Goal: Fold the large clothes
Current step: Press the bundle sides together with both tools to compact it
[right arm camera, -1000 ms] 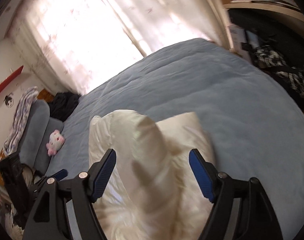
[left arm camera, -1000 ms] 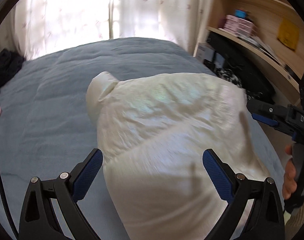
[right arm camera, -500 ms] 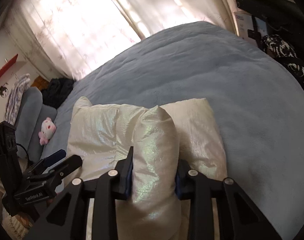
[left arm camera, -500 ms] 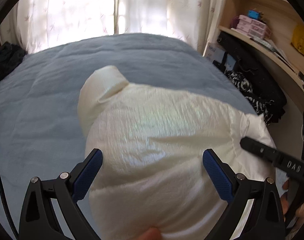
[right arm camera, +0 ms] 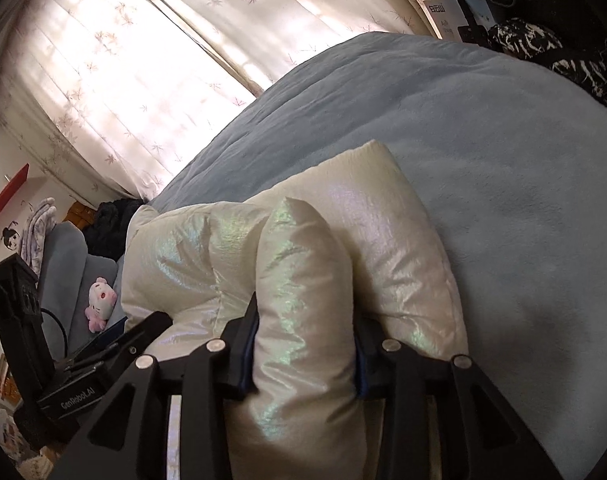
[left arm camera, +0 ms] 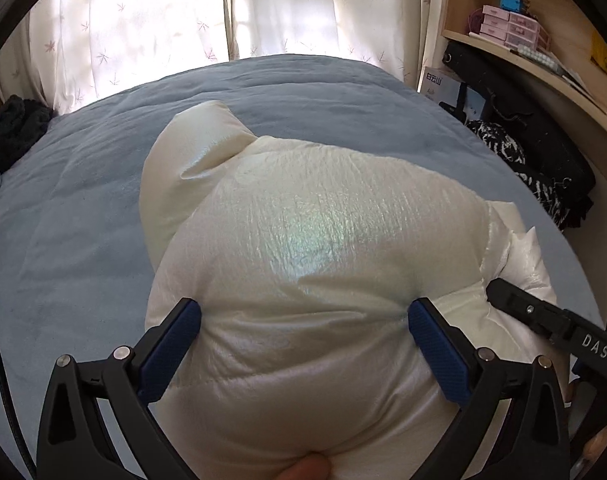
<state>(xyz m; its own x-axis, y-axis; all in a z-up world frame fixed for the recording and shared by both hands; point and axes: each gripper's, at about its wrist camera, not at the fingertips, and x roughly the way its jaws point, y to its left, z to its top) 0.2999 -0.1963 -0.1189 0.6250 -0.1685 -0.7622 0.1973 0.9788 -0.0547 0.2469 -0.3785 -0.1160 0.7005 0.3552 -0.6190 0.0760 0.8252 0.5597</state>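
Observation:
A puffy cream-white jacket [left arm camera: 311,240] lies bunched on the blue bed [left arm camera: 83,240]. My left gripper [left arm camera: 303,320] stands wide open over its near end, and the padding bulges up between the blue pads and touches both. A fingertip [left arm camera: 307,468] shows under the jacket at the bottom edge. In the right wrist view, my right gripper [right arm camera: 305,340] pinches an upright fold of the jacket [right arm camera: 295,280] between its pads. Its jaws are opening slightly, still pressed on the fold. The right gripper [left arm camera: 543,320] also reaches in at the jacket's right side.
Sheer curtains [left arm camera: 223,12] hang behind the bed. Wooden shelves [left arm camera: 543,52], a black bag [left arm camera: 543,136] and a black-and-white cloth [left arm camera: 499,144] stand to the right. Dark clothes [right arm camera: 111,220], a grey seat and a pink plush toy [right arm camera: 99,300] lie to the left.
Both grippers have sunk toward the jacket. The right gripper, open a second ago, has closed on a raised fold. The left gripper stayed wide while the jacket's bulk came up between its fingers.

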